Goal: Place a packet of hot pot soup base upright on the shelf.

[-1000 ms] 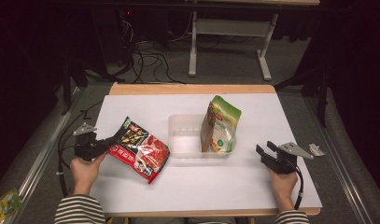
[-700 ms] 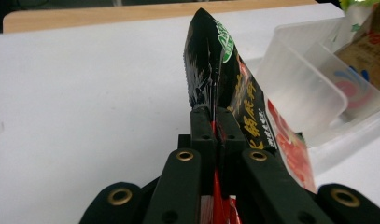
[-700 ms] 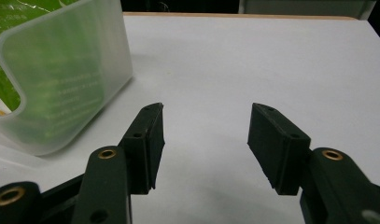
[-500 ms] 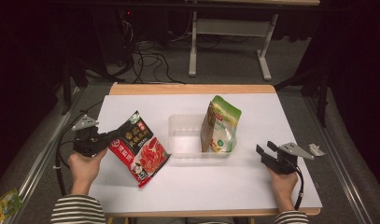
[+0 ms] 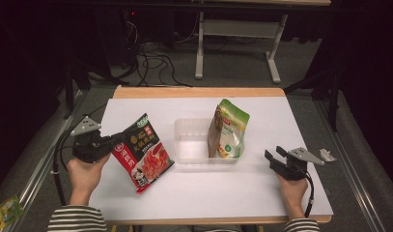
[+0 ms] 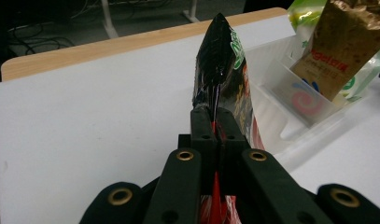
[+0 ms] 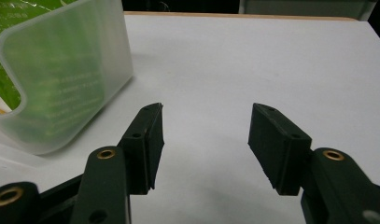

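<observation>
left gripper [image 5: 114,142] pinching edge of red and black packet [image 5: 142,153], lifted off table [image 5: 136,104] left of clear bin [image 5: 196,145]. could slip or swing from thin edge grip, clipping bin's near-left rim. green pouch [image 5: 228,129] already upright in bin's right end, crowding space. right gripper [image 5: 273,159] wide, holding nothing, far right.

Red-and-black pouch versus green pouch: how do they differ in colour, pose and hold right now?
The red-and-black pouch is dark with red print; the green pouch is green and white. The red-and-black pouch is pinched by its edge in the shut left gripper, tilted beside the clear tub; the green pouch stands in the tub, ungripped. The right gripper is open. Both are flexible snack-style packs.
</observation>
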`<act>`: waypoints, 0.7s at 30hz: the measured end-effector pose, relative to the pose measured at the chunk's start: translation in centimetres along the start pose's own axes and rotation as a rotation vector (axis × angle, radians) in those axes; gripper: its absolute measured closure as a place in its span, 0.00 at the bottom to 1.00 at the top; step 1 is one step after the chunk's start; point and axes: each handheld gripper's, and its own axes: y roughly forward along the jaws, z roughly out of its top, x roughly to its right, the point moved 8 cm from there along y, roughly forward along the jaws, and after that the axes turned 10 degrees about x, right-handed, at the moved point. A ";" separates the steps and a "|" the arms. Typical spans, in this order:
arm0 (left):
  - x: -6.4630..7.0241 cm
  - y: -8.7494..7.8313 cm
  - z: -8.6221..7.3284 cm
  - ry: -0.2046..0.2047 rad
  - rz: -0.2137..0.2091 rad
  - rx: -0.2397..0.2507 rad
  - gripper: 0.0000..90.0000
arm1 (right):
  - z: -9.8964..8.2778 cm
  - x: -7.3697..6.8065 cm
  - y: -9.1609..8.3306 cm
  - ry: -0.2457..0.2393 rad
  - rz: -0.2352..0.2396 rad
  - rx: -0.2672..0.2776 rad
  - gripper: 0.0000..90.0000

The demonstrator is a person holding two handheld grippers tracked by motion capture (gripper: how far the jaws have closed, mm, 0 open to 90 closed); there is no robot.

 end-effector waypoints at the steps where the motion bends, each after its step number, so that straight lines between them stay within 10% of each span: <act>1: 0.1 -0.1 0.1 0.000 -0.003 0.001 0.99 | 0.0 0.0 0.0 0.000 0.000 0.001 0.50; 21: 2.6 -2.2 2.7 0.012 -0.054 0.036 0.99 | 0.0 0.0 0.0 -0.007 0.002 0.007 0.50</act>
